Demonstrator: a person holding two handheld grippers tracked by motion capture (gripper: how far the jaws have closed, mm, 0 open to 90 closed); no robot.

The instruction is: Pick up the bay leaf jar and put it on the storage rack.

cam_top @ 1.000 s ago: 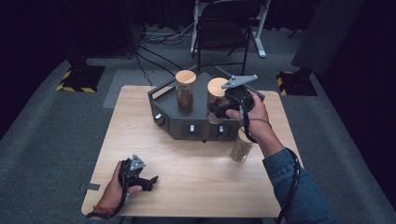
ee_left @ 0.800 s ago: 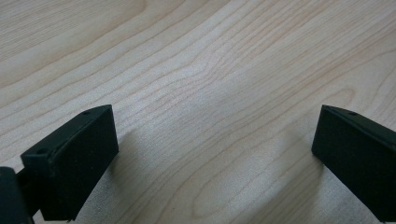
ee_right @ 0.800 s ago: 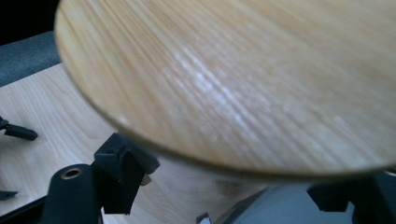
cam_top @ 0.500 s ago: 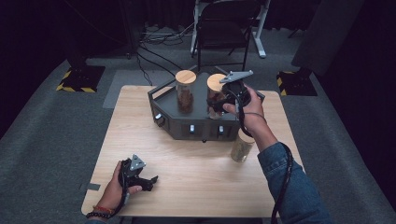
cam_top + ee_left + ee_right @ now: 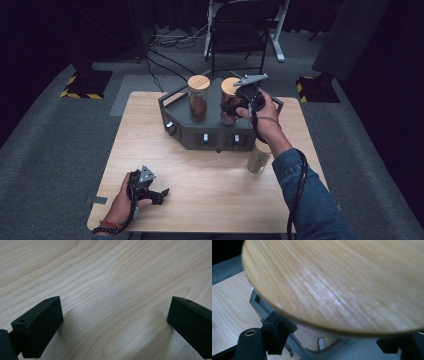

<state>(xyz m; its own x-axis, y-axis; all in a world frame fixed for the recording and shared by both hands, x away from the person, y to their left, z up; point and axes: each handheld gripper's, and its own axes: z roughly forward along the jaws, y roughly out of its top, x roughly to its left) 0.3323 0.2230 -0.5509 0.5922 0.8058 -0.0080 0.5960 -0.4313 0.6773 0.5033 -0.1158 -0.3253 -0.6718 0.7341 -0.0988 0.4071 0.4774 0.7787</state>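
— Right, where are we? What's the right tool (image 5: 234, 106) doing?

— It's clamped on a glass jar with a wooden lid (image 5: 230, 100), gripping just under the lid. The right gripper view looks straight up against that lid (image 5: 342, 282), with a black jaw at either side of the glass below it.

— And the jar, is it down yet?

— It's over the right side of the dark tray (image 5: 215, 135) at the back of the table (image 5: 200, 190), upright, beside a second lidded jar (image 5: 198, 97) that stands in the tray already. Whether its base touches the tray floor, I can't tell from here.

— So this is the placing step?

— That's my read: the jar is being set into the tray next to its neighbour. A third jar (image 5: 259, 160) waits on the table just in front of the tray, partly behind the person's right forearm.

— What does the next move need?

— Keep it upright, settle the base flat without knocking the neighbour, then open the jaws and back away cleanly so the lid isn't dragged along.

— And the left tool (image 5: 156, 194)?

— Resting low over the near left of the table, jaws spread wide (image 5: 110, 322), nothing between them but bare wood.
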